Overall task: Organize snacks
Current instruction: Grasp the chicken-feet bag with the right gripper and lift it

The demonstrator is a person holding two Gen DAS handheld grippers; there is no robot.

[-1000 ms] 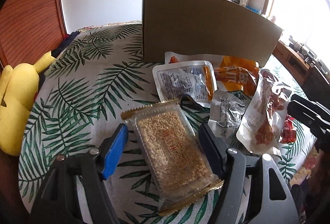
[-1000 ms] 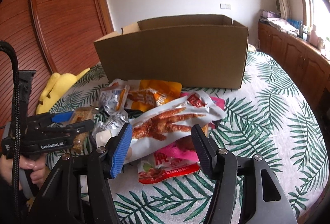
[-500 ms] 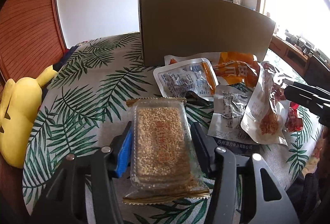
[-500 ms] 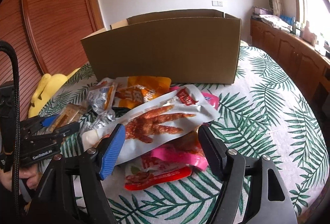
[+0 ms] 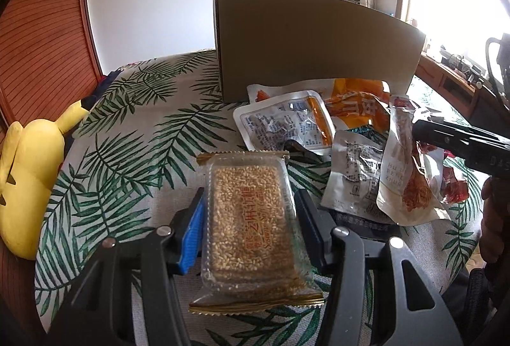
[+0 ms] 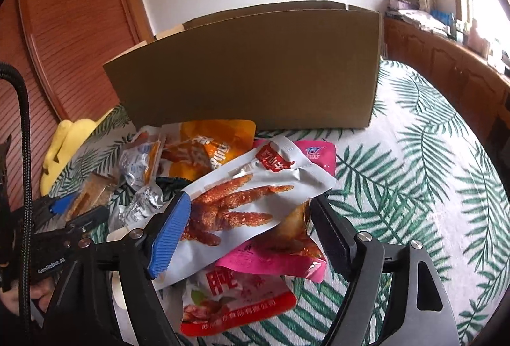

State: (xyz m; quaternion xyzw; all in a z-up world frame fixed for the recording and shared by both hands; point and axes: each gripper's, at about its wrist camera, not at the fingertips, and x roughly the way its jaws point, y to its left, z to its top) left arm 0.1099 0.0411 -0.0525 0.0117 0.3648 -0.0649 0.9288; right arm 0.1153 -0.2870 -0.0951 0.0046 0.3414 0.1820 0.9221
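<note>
My left gripper (image 5: 250, 218) is shut on a clear packet of sesame brittle (image 5: 247, 218) and holds it above the leaf-print cloth. It also shows at the left of the right wrist view (image 6: 73, 209). My right gripper (image 6: 251, 225) is open around a white chicken-feet pouch (image 6: 242, 202), which lies on a pink pouch (image 6: 271, 256) and a red pouch (image 6: 236, 301). The brown cardboard box (image 6: 255, 72) stands behind the pile, open at the top. The box also shows in the left wrist view (image 5: 312, 43).
An orange pouch (image 5: 357, 104), a silver-orange pouch (image 5: 283, 119) and a small silver pouch (image 5: 357, 174) lie before the box. A yellow plush toy (image 5: 28, 174) lies at the table's left edge. A wooden cabinet (image 6: 446, 59) runs along the right.
My left gripper closed on the sesame brittle packet and lifted it off the cloth. My right gripper moved forward over the chicken-feet pouch and stayed open.
</note>
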